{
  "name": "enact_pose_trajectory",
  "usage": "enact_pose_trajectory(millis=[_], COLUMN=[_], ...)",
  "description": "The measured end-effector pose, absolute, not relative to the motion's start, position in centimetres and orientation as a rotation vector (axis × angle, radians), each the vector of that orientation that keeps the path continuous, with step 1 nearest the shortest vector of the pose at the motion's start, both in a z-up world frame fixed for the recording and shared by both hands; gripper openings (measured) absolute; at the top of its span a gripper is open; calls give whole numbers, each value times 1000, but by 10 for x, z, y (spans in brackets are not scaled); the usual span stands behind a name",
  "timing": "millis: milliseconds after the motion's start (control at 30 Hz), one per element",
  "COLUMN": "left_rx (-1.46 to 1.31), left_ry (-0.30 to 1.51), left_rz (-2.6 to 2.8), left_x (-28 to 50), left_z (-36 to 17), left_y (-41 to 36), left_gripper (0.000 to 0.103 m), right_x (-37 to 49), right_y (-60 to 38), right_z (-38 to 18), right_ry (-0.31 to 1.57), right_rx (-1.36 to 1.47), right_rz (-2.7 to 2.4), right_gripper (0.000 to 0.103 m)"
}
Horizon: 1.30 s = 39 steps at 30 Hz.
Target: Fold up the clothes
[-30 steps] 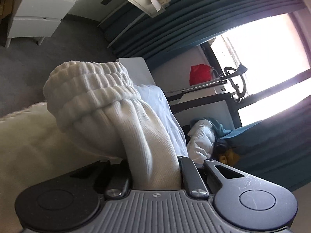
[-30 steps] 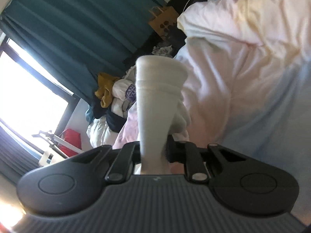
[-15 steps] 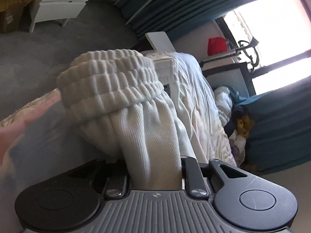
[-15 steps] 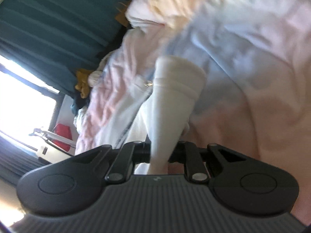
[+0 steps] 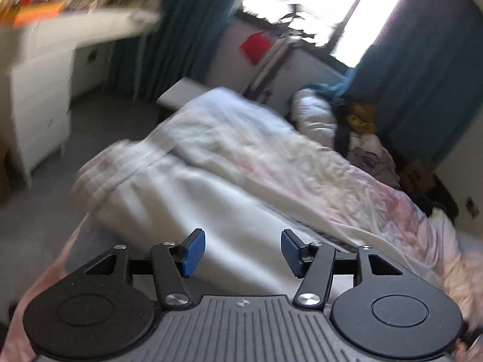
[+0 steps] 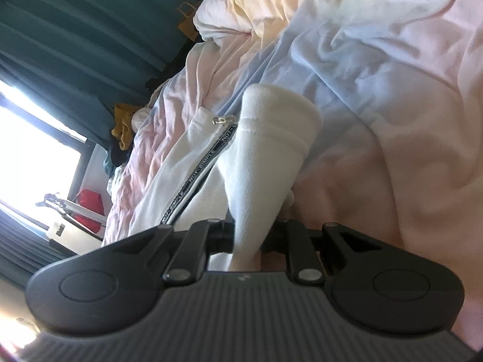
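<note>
A white knitted garment with a ribbed hem (image 5: 169, 187) lies on the bed in the blurred left wrist view, just beyond my left gripper (image 5: 240, 252), which is open and empty with its blue pads (image 5: 193, 252) apart. In the right wrist view my right gripper (image 6: 253, 235) is shut on a ribbed white cuff of the garment (image 6: 268, 150). The garment's zipper with a lettered tape (image 6: 199, 178) runs to the left of the cuff over the bedding.
A pink and pale blue duvet (image 6: 377, 90) covers the bed. White drawers (image 5: 36, 96) stand left on grey carpet. A pile of clothes (image 5: 356, 120) lies under teal curtains (image 5: 422, 60) by the bright window. A red bag (image 5: 256, 45) sits near it.
My left gripper has let go of the ribbed hem and opened; the garment now lies on the bed. The right gripper keeps its hold on the cuff, lower over the bedding.
</note>
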<state>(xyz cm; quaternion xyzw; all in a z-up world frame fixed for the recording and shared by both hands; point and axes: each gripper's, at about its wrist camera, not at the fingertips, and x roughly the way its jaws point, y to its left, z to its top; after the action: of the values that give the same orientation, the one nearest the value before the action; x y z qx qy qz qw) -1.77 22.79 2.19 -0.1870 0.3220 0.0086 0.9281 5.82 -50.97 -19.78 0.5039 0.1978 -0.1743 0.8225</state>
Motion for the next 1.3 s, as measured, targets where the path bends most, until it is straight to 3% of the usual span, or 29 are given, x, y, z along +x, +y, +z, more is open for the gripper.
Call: enact_pose_trajectory(millis=[167, 233, 367, 567, 700, 967, 1167, 1300], left_rx=[-250, -246, -183, -65, -65, -70, -112, -158], left_ry=[625, 637, 675, 746, 765, 746, 707, 654], left_rz=[-72, -142, -177, -155, -157, -170, -185, -188], left_x=[36, 61, 102, 133, 138, 129, 119, 111], left_z=[20, 3, -37, -96, -107, -98, -81, -63], left_y=[130, 93, 44, 20, 25, 31, 42, 55], left_gripper=[59, 66, 64, 63, 63, 63, 63, 63], right_x=[59, 57, 56, 58, 58, 82, 99, 101], right_y=[-506, -505, -507, -505, -501, -453, -354, -259], right_z=[-197, -196, -198, -192, -181, -73, 18, 42], right_ry=[415, 414, 411, 406, 398, 322, 226, 195], right_rx=[1043, 1044, 1076, 1048, 1000, 634, 289, 35], right_rz=[-379, -380, -376, -381, -385, -332, -195, -55], right_gripper=[17, 17, 17, 17, 17, 17, 17, 17])
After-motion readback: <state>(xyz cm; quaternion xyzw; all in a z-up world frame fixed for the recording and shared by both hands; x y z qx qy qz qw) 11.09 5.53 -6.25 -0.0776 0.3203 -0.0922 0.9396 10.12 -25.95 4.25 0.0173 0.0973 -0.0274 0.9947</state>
